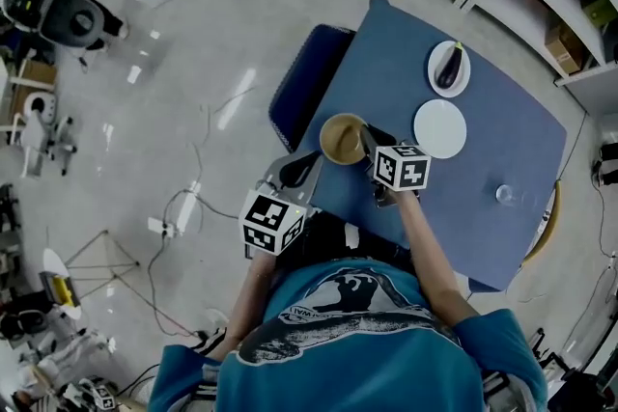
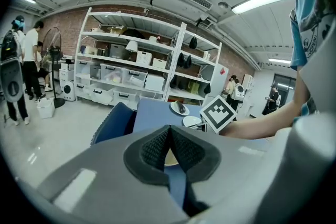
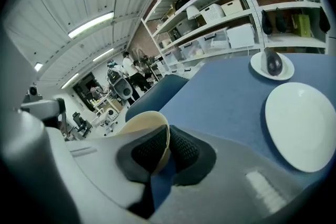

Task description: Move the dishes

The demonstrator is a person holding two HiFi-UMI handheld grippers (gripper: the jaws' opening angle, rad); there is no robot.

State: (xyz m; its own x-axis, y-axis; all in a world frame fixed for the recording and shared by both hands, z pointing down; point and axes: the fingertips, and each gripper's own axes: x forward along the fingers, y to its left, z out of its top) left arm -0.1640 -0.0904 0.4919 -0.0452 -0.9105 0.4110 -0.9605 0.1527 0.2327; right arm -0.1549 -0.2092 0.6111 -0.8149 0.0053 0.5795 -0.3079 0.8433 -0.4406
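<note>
Nearest, off the near left corner of the blue bench [image 1: 502, 140]: left tool [image 2: 169, 131], pads pressed together, nothing gripped.

Just beyond and to its right: right tool [image 3: 167, 131], clamped on the near right rim of a tan bowl [image 3: 142, 120]. Rim pinched edge-on between the pads, the rest of the bowl spreading left and far of the tool. Opening upward in the head view, round, so no long axis to speak of. Empty inside. Over the bench's left edge, beside a blue chair [image 1: 304, 77]; resting or lifted, cannot tell.

Farther right, well clear of the bowl: large white plate [image 3: 302, 126], flat on the bench, empty.

Farther again: small white plate [image 1: 435, 61] carrying one dark eggplant [image 3: 273, 63]. Long axis from near to far, leaning a little right in the head view, narrow stem end far.

Near the bench's right edge: a small clear glass [image 1: 505, 195], contents not discernible.

Farthest, past the bench: white shelving [image 3: 226, 13] loaded with boxes and bins.
</note>
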